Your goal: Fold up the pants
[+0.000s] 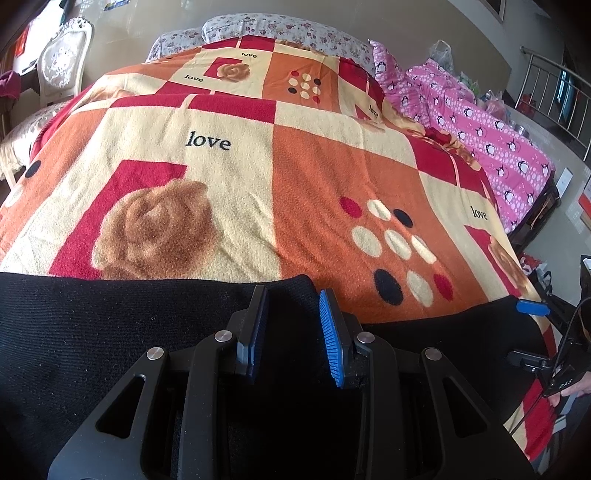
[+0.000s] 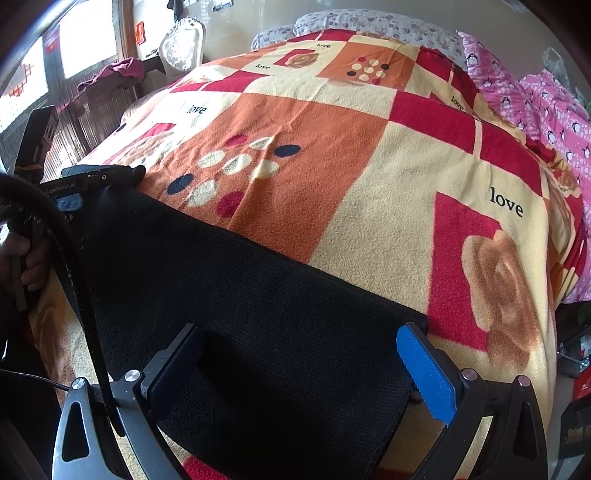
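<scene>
Black pants point(image 1: 110, 332) lie nearest the lens in both wrist views, spread in a band along the near edge of the bed, on a blanket point(image 1: 295, 166) patterned with red, orange and cream squares, roses, dots and the word "love". Over that dark cloth the left gripper point(image 1: 293, 295) holds its 2 blue-padded fingers point(image 1: 332, 332) parted with a gap between them, gripping nothing; an upper edge of the pants runs just past their tips. In the right wrist view the right gripper point(image 2: 303, 332) has its fingers spread wide, straddling 1 end of the pants point(image 2: 258, 314), whose corner lies just beside the blue pad point(image 2: 424, 373); nothing is pinched there either. At the far left of that view the left gripper's tip sits at the other end of the cloth. A pink penguin-print quilt point(image 1: 480, 122) lies along the right edge of the bed, and floral pillows point(image 1: 277, 27) sit at its far edge.
</scene>
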